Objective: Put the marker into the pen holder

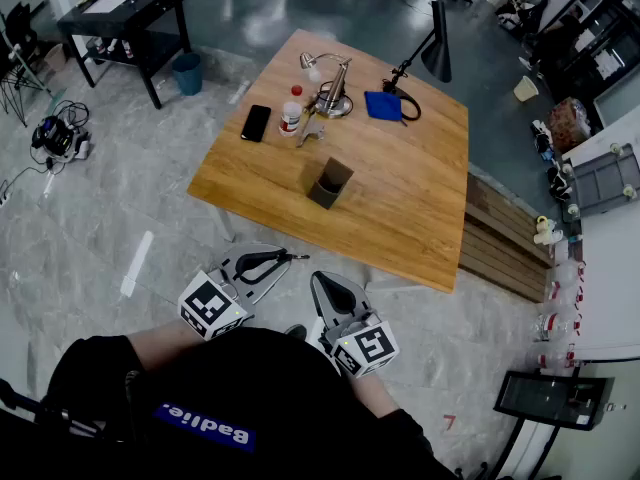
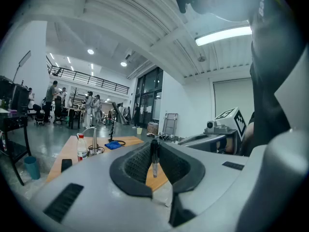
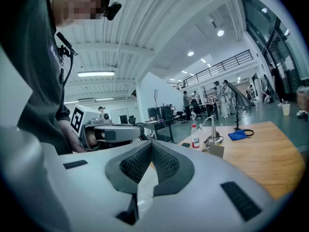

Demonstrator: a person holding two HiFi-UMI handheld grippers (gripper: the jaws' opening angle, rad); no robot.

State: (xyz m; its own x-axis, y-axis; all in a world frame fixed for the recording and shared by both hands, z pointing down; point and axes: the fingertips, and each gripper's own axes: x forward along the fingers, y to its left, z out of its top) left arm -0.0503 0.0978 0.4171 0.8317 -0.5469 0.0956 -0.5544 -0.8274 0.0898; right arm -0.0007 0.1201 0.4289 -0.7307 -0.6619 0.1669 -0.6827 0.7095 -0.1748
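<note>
One marker (image 2: 154,159), one pen holder (image 1: 329,183), two grippers (image 1: 272,259) (image 1: 326,282)

The marker (image 2: 154,156) is glossy plastic, the table (image 1: 420,208) smooth matt wood.

A wooden worktop (image 1: 420,218) is standing ahead of the left tongs (image 1: 283,258) and the right tongs (image 1: 322,280). On its far side, a black phone (image 1: 255,122), a red-capped bottle (image 1: 291,116) and a silver lamp (image 1: 330,93) are sitting beyond the left tongs. A blue cloth (image 1: 383,105) and a black lamp (image 1: 435,53) are sitting beyond the right tongs. People (image 2: 50,99) are standing far behind.
</note>
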